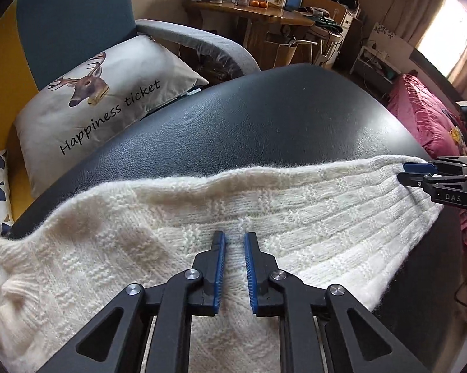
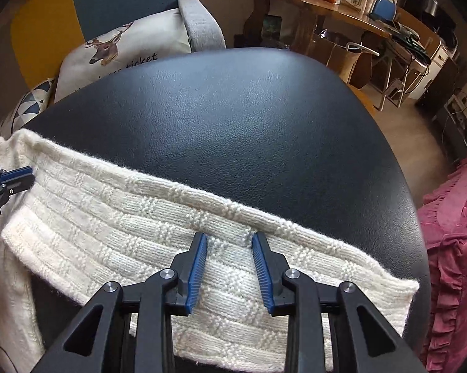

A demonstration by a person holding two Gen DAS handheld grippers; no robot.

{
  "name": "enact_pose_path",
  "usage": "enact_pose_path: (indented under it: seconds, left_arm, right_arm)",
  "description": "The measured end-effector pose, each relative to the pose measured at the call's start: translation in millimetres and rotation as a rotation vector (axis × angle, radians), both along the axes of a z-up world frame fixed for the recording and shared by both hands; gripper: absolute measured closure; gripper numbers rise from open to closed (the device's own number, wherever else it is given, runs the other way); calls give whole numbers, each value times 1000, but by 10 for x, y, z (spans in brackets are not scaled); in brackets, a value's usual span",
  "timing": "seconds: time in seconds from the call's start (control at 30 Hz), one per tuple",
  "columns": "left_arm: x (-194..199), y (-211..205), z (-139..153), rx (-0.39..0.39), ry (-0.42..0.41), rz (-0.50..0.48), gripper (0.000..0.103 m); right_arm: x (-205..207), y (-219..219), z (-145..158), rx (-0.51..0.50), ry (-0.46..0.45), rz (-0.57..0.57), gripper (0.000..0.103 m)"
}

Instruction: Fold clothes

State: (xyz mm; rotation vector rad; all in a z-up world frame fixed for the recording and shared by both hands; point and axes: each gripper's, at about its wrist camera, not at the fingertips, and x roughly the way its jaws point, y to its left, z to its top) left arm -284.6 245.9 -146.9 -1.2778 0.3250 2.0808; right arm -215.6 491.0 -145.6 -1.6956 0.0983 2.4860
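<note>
Black leather table [image 2: 233, 118] is bare above the sweater [image 2: 140, 217] edge; the left gripper [image 1: 235, 239] and right gripper [image 2: 228, 239], angled down, are clamped on knit.

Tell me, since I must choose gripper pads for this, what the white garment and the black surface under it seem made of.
White knit garment: probably wool or acrylic yarn, matte; raised basket-weave blocks, ribs and a fuzzy halo along the edge show it. Black tabletop: looks like leather or faux leather, semi-gloss; a fine pebbled grain and soft window sheen show, but real or synthetic cannot be told.
</note>
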Motion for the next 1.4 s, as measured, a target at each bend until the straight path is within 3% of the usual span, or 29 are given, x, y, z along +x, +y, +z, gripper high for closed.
enact_pose_path:
  seconds: [0.13,0.3,0.43,0.53,0.63,0.73,0.9,1.03,1.2,1.3,1.4]
  left_arm:
    - [-27,-28,18,35,-13,42,89]
    - [38,-334,195,146,-21,110,89]
    - [324,-513,339,211,-37,23,89]
    - [637,-537,382,248,-69,-81,89]
    - [981,-476,364,258,-92,-163,89]
    - [1184,-371,260,251,-127,-200,89]
    - [1295,-244,-40,238,-207,-209,89]
    - [1321,-272,-119,302,-243,-192,90]
    - [1370,-257,-109,314,-230,-194,90]
    - [1338,-290,-28,329,-232,-149,89]
    - [1350,-414,175,355,-185,-106,88]
  right_arm:
    - [15,33,8,18,29,-10,73]
    - [-36,60,17,65,26,-12,73]
    - [-70,-95,131,76,51,5,73]
    - [-27,-429,322,-44,108,114,73]
    - [-97,-854,330,-98,84,240,73]
    - [-174,-1139,237,-126,52,295,73]
    - [-229,-1313,5,-61,-4,288,73]
    - [-262,-1231,-35,-56,1,261,74]
    - [-268,-1218,-28,-47,8,254,74]
    - [-175,-1044,103,-182,62,199,74]
    - [220,-310,270,-520,210,-58,71]
